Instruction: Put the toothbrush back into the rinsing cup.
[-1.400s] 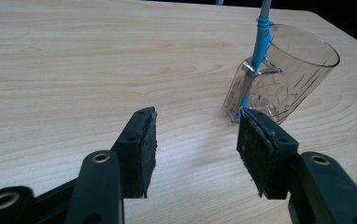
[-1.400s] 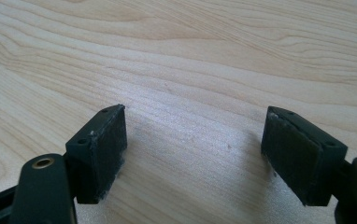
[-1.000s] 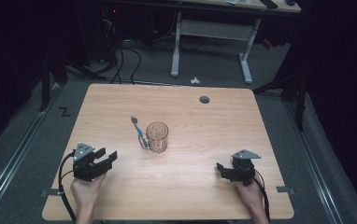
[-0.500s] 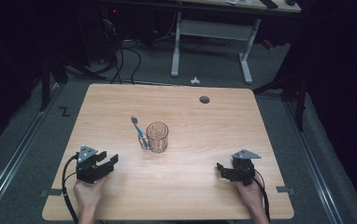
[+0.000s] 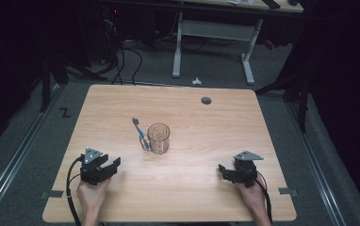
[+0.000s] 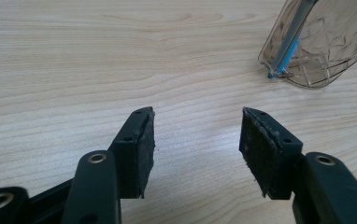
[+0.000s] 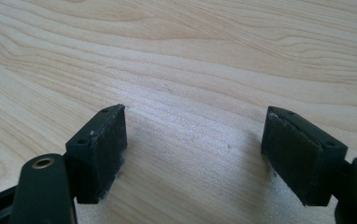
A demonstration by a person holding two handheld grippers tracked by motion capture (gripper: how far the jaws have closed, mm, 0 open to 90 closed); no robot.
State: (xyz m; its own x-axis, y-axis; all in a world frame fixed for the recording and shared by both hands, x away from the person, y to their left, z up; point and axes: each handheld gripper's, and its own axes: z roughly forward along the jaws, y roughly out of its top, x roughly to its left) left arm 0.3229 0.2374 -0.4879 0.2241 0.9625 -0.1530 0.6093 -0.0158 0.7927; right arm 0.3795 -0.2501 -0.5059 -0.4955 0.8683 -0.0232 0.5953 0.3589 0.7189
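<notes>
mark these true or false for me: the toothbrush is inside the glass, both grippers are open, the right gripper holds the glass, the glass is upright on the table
The toothbrush is inside the glass: false, it lies on the table beside the glass.
Both grippers are open: true, the left gripper and the right gripper have nothing between their jaws.
The right gripper holds the glass: false, it rests far from the glass, near the table's front edge.
The glass is upright on the table: true.
</notes>
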